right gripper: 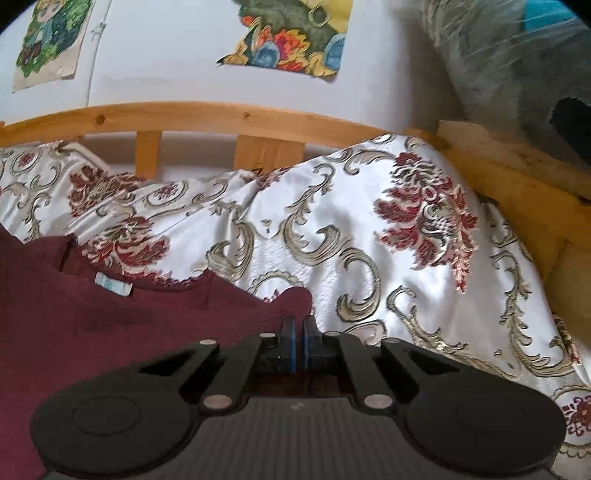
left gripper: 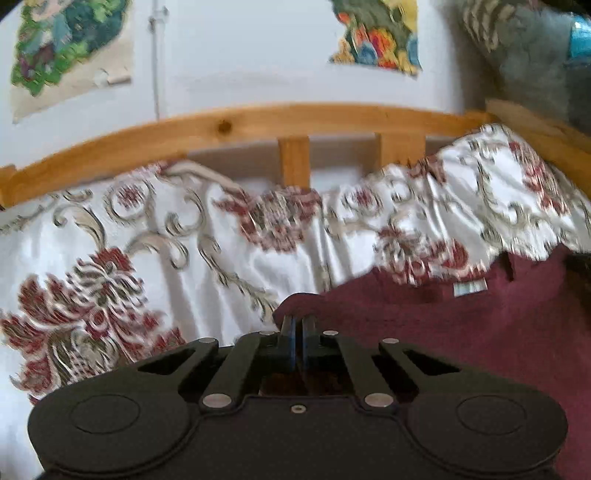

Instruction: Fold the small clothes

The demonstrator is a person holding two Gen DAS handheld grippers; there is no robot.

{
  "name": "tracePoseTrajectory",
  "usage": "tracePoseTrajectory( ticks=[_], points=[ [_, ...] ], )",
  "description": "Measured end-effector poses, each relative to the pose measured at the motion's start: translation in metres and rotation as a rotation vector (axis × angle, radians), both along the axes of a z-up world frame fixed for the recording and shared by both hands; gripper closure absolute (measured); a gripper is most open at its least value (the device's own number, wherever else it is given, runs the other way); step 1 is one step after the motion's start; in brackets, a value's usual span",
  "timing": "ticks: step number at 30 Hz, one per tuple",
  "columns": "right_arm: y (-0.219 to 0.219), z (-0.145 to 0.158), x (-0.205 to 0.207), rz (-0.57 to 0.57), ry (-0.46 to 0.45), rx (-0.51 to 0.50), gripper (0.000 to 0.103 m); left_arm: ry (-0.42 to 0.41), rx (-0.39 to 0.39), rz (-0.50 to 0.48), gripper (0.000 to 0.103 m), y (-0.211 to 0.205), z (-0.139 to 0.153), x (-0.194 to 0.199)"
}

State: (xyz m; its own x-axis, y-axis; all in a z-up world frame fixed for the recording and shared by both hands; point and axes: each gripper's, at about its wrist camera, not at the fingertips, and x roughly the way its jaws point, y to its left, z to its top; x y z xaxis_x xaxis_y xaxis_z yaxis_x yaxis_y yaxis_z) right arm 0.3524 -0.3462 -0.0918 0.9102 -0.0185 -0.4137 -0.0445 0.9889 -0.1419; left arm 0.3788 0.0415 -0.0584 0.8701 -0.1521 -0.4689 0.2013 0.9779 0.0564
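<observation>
- The scene is set on a bed covered by a white satin bedspread with dark red flowers and beige scrolls (right gripper: 369, 236); behind it a pine wooden bed rail with short slats (left gripper: 240, 123) is seen, and on the pale wall two colourful paper pictures (right gripper: 291, 33) are fixed.
- The left black two-finger gripper (left gripper: 298, 325) is seen with its blue-lined jaws pressed almost together, and a corner of the dark maroon knitted garment (left gripper: 461, 332) is pinched between them.
- The right black two-finger gripper (right gripper: 298, 326) is closed in the same manner, and the opposite corner of the same garment is clamped in it.
- The garment is spread between the two grippers and lies on the bedspread; its neckline with a small pale label (right gripper: 113, 284) is turned toward the bed rail.
- The garment is judged to be light, soft and limp, so no shape will be kept by it when it is lifted; the middle is expected to sag.
- The knit is judged to be not slippery, but the satin below probably is, so sliding may happen.
- The outer corners near the shoulders are judged to be good places for holding, as an even edge can be carried over from there.
</observation>
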Motion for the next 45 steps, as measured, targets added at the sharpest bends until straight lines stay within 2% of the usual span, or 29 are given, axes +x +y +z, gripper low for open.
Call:
tracePoseTrajectory(
  ticks=[2, 4, 9, 12, 14, 15, 18, 19, 20, 21, 23, 26, 27, 29, 32, 37, 39, 42, 45],
  points=[
    [0.002, 0.003, -0.003, -0.016, -0.023, -0.018, 0.098, -0.036, 0.011, 0.009, 0.101, -0.001, 0.003, -0.002],
    [0.004, 0.003, -0.004, -0.028, -0.033, -0.047, 0.098, -0.025, 0.032, 0.01, 0.101, -0.004, 0.0, 0.0],
    [0.003, -0.011, 0.003, -0.045, 0.04, -0.045, 0.098, 0.116, 0.01, 0.05, 0.1, 0.0, -0.026, 0.015],
    [0.004, -0.016, 0.005, -0.05, 0.066, -0.047, 0.098, 0.14, -0.024, 0.058, 0.092, 0.007, -0.03, 0.018],
    [0.005, -0.016, 0.003, -0.051, 0.064, -0.051, 0.097, 0.142, -0.047, 0.074, 0.08, 0.009, -0.028, 0.018],
    [0.005, -0.016, 0.002, -0.052, 0.067, -0.051, 0.098, 0.145, -0.054, 0.083, 0.077, 0.01, -0.028, 0.017],
    [0.005, -0.015, -0.002, -0.063, 0.073, -0.047, 0.083, 0.161, -0.073, 0.1, 0.055, 0.011, -0.027, 0.014],
    [0.004, -0.014, -0.004, -0.066, 0.073, -0.042, 0.079, 0.164, -0.084, 0.109, 0.043, 0.012, -0.026, 0.012],
    [0.003, -0.012, -0.007, -0.071, 0.073, -0.036, 0.066, 0.159, -0.092, 0.116, 0.033, 0.011, -0.023, 0.011],
    [0.002, -0.01, -0.01, -0.078, 0.07, -0.034, 0.054, 0.15, -0.098, 0.122, 0.029, 0.011, -0.02, 0.007],
    [0.001, -0.004, -0.02, -0.082, 0.057, -0.026, 0.043, 0.132, -0.103, 0.125, 0.016, 0.011, -0.012, -0.002],
    [0.002, 0.005, -0.036, -0.087, 0.035, -0.028, 0.024, 0.115, -0.085, 0.144, 0.004, 0.009, -0.003, -0.017],
    [0.003, 0.009, -0.043, -0.083, 0.023, -0.026, 0.016, 0.11, -0.071, 0.15, 0.003, 0.008, 0.0, -0.024],
    [0.004, 0.016, -0.055, -0.078, -0.001, -0.022, 0.008, 0.108, -0.049, 0.154, 0.002, 0.007, 0.005, -0.038],
    [0.011, 0.027, -0.073, -0.064, -0.047, -0.028, 0.0, 0.1, -0.024, 0.162, 0.001, 0.006, 0.014, -0.06],
    [0.025, 0.037, -0.11, -0.04, -0.101, 0.004, 0.0, 0.087, -0.01, 0.17, 0.001, 0.0, 0.029, -0.087],
    [0.032, 0.038, -0.125, -0.024, -0.109, 0.01, 0.0, 0.094, -0.026, 0.183, 0.001, -0.003, 0.032, -0.098],
    [0.043, 0.042, -0.147, -0.007, -0.12, -0.007, 0.0, 0.134, -0.085, 0.18, 0.001, -0.003, 0.029, -0.118],
    [0.053, 0.044, -0.173, 0.008, -0.134, -0.003, 0.0, 0.19, -0.108, 0.173, 0.001, -0.006, 0.022, -0.137]
  ],
)
